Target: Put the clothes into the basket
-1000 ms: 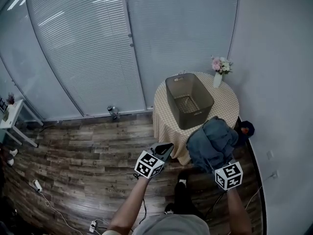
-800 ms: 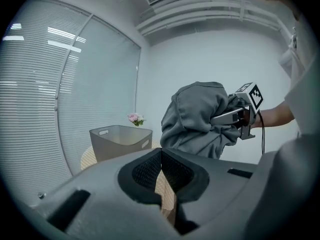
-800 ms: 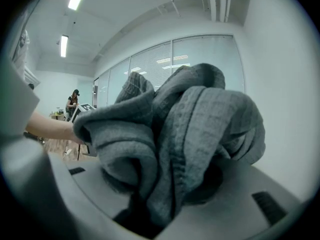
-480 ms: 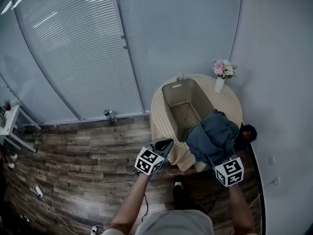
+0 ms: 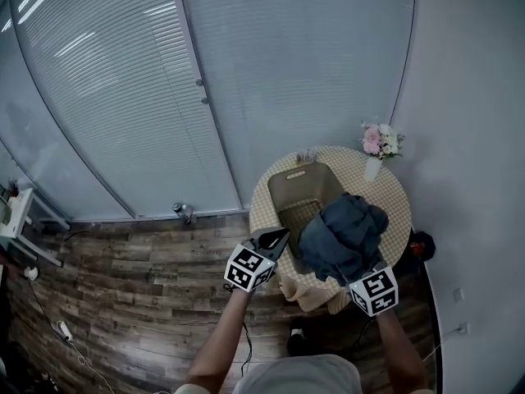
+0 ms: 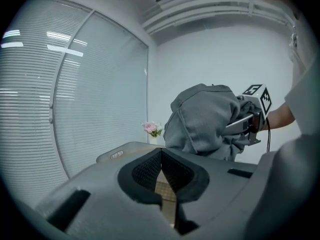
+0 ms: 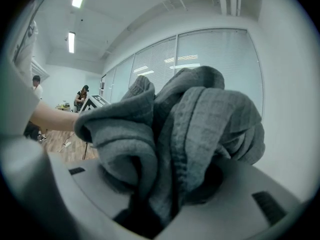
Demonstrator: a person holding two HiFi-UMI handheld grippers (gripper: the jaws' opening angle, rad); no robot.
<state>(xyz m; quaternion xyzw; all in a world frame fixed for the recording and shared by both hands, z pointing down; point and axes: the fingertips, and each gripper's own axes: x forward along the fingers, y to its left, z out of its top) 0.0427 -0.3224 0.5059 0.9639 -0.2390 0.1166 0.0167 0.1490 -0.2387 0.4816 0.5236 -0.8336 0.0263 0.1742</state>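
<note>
Head view: grey garment bundle [image 5: 344,235] is held up at the near-right rim of the basket [image 5: 289,179], above the checked round table [image 5: 395,197].
Left gripper view: jaws of left gripper [image 6: 161,154] are pressed together, nothing pinched; rim label [image 6: 116,155] is illegible.
Right gripper view: right gripper [image 7: 160,204] is clamped on the bundle.

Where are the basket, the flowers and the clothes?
basket [image 5: 294,185], head view, its inner wall.
flowers [image 5: 381,139], head view, the pink blooms.
clothes [image 5: 344,235], head view, middle of the grey bundle.
</note>
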